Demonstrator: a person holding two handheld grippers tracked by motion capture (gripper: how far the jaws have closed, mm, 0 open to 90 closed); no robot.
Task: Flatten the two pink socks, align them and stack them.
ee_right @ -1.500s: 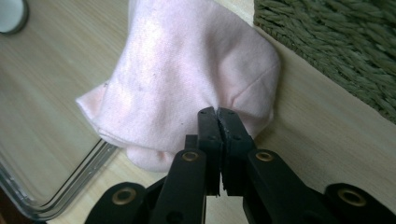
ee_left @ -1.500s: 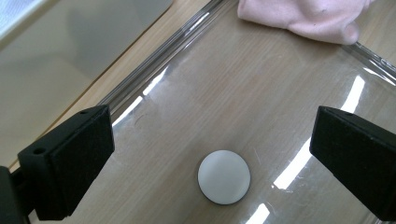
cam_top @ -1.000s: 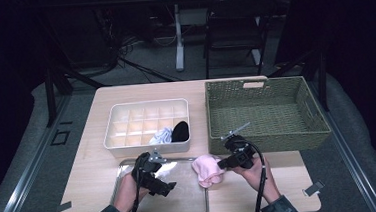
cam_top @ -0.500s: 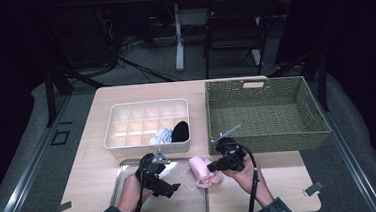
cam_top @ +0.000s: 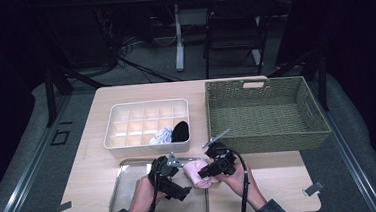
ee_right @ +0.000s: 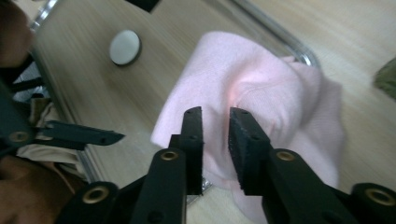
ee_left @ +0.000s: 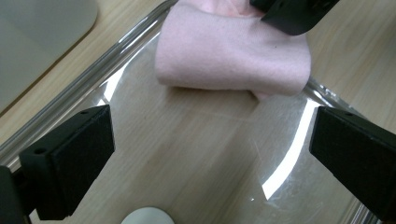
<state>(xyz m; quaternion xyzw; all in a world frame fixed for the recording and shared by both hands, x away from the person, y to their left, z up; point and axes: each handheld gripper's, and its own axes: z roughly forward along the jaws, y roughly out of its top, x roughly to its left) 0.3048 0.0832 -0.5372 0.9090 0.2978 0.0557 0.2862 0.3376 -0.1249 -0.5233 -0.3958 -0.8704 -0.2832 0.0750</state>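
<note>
Pink cloth, bunched on the right rim of the tray, is straddled by the right gripper, its narrow jaws just eased apart, while the left gripper is held wide beside it, seemingly ready to take it.
</note>
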